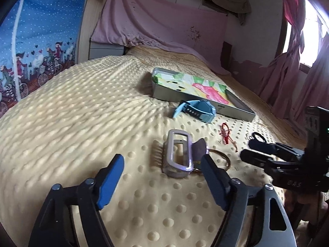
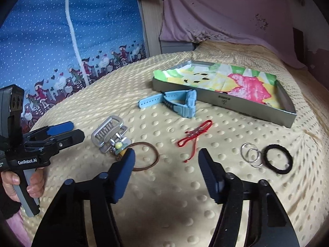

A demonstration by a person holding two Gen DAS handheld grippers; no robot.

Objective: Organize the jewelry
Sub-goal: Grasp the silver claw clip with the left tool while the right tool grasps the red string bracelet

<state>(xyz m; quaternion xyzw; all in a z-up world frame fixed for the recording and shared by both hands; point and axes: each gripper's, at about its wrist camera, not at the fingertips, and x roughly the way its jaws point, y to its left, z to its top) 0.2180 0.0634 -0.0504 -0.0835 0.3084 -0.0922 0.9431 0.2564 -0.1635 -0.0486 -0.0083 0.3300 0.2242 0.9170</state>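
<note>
On the dotted yellow blanket lie a pale hair claw clip (image 1: 178, 156) (image 2: 109, 135), a brown hair band (image 2: 146, 156) (image 1: 219, 157), a red cord bracelet (image 2: 195, 135) (image 1: 225, 134), a blue watch (image 2: 178, 100) (image 1: 197, 111), silver rings (image 2: 251, 154) and a black hair tie (image 2: 278, 159). A grey tray (image 2: 222, 100) (image 1: 197, 100) lined with bright paper stands behind them. My left gripper (image 1: 163, 171) (image 2: 67, 132) is open just in front of the claw clip. My right gripper (image 2: 166, 164) (image 1: 249, 150) is open just before the red cord.
A blue patterned curtain (image 2: 61, 41) hangs at the left. Pink cloth (image 1: 164, 20) drapes the headboard and pink curtains (image 1: 287, 72) hang at the right window. The bed falls away at its left and near edges.
</note>
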